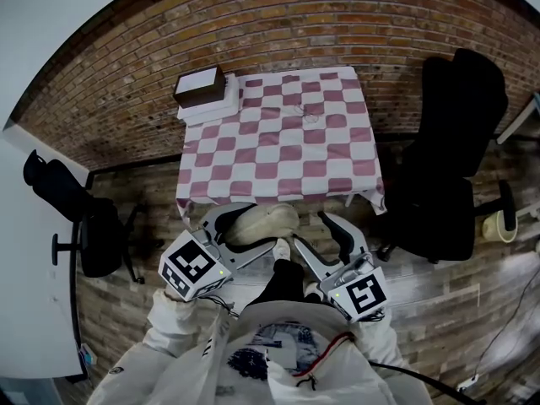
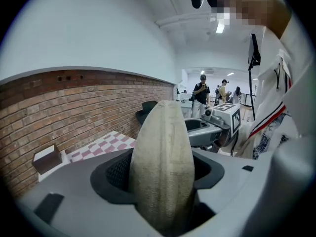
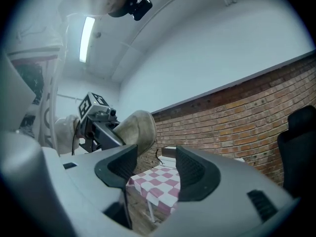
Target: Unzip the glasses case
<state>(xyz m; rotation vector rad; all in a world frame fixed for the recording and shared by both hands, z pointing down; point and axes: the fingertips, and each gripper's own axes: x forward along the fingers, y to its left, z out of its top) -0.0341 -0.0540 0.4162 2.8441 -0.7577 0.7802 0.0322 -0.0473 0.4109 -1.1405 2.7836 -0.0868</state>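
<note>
Midair, left gripper point(image 2: 163, 176) clamps glasses case point(image 2: 163, 147); right gripper point(image 3: 153, 169) gapes.

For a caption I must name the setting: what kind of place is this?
Probably an indoor office or lab workspace: a brick wall, a black office chair beside a small cloth-covered table, and, in the left gripper view, people standing in a bright open room.

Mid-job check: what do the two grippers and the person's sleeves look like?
Left gripper and right gripper are pale grey, curved two-jaw shells with black ribbed pads. Each carries a white cube with black square markers. Sleeves are white.
</note>
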